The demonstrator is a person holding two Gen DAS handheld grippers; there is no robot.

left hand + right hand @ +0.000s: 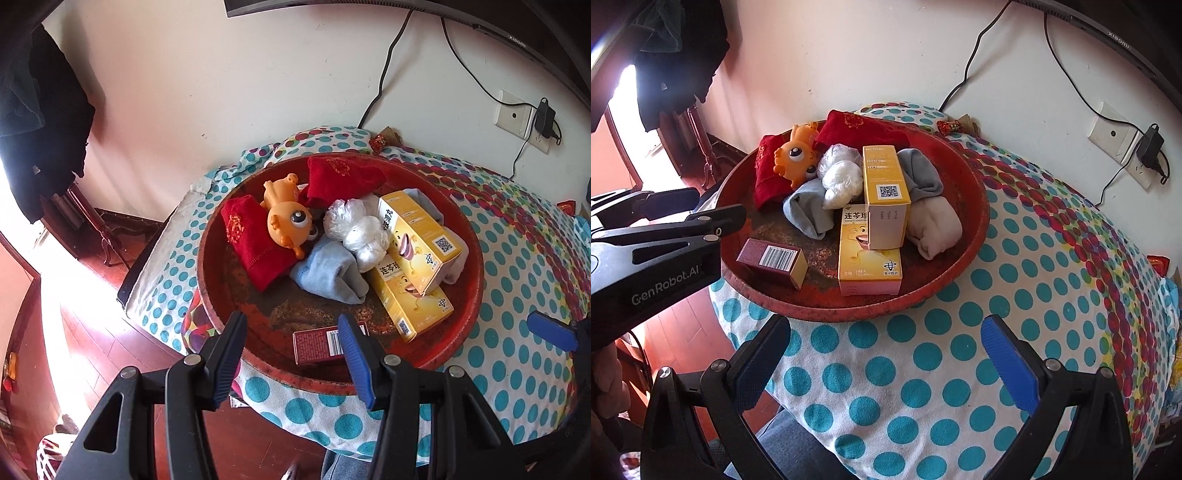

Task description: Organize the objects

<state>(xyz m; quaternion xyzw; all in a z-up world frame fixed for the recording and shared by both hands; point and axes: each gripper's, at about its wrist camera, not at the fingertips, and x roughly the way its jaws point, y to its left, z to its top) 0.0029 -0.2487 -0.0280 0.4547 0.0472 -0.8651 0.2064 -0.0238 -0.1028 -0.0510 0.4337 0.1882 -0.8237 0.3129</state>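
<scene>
A round red tray (474,291) sits on a dotted cloth (923,369). It holds an orange toy fish (288,221), two red cloths (255,247), a blue-grey sock (325,273), a white plastic bundle (358,229), two yellow boxes (417,236) stacked crosswise, a cream sock (934,225) and a maroon box (772,262). My left gripper (291,354) hangs open over the tray's near rim, above the maroon box and not touching it. My right gripper (886,350) stands open over bare cloth in front of the tray, with nothing between its fingers.
The table stands against a white wall with a socket and charger (1148,147), cables and a monitor's lower edge (517,40). Dark clothes (37,110) hang at the left over a wooden floor (92,350). A red wrapper (949,126) lies behind the tray.
</scene>
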